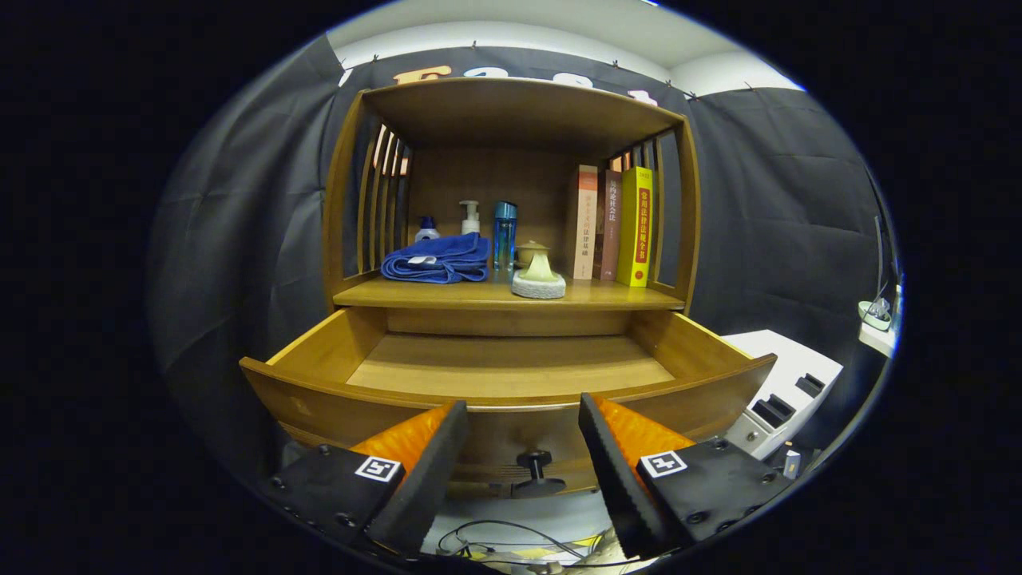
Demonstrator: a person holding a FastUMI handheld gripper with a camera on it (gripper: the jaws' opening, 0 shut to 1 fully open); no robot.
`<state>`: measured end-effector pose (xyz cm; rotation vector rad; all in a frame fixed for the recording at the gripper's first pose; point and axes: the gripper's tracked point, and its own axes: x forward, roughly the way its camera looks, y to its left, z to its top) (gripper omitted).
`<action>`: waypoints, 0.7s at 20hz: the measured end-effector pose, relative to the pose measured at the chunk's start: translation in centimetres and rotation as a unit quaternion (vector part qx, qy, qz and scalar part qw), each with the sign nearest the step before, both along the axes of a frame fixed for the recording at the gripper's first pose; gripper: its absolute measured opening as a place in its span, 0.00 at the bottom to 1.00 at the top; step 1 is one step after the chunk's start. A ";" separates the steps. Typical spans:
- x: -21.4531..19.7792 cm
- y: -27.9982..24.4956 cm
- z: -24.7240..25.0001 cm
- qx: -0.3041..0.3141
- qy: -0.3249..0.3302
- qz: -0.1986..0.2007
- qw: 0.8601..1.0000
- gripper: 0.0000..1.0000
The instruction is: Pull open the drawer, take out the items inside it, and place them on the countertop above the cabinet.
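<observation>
Gripper view: gripper (523,447) fingers spread wide, nothing between the pads, parked just in front of the drawer (511,375) front. Drawer is pulled out of the wooden cabinet (511,200); the visible floor of it looks bare, though the near strip behind the front panel is hidden, so can't tell fully. Dark knob (535,463) on the drawer front sits between the fingers, touching neither. Countertop (447,294) above the drawer, at 12 o'clock from the fingers, carries a folded blue towel (437,259) toward 11, with a small blue-capped bottle (426,230), a white pump bottle (470,216) and a tall blue bottle (504,233) behind it. Pale green item on a round base (539,275) stands just right of the towel, a small round jar (528,251) behind it. Three upright books (615,226) at 1 o'clock, the yellow one outermost. White device (786,391) with dark slots at 3 o'clock beside the drawer. Loose cables (495,539) at 6 o'clock below the fingers.
</observation>
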<state>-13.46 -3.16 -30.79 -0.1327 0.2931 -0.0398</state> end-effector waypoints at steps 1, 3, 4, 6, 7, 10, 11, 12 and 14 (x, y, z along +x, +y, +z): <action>0.2 0.0 0.0 -0.004 0.001 0.003 1.000 0.94; 0.5 -0.1 0.0 0.003 -0.001 0.001 1.000 0.93; 0.8 -0.2 -0.2 0.009 0.001 -0.002 1.000 0.93; 1.7 -0.2 -0.4 0.014 0.001 -0.004 1.000 0.93; 2.2 -0.2 -0.4 0.013 0.000 -0.004 1.000 0.93; 4.1 -0.2 -0.8 0.015 0.001 -0.006 1.000 0.93; 4.9 -0.3 -0.7 0.017 -0.004 -0.008 1.000 0.93; 5.8 -0.2 -0.5 0.019 -0.008 -0.010 1.000 0.93; 7.5 -0.2 -1.0 0.013 -0.003 -0.010 1.000 0.92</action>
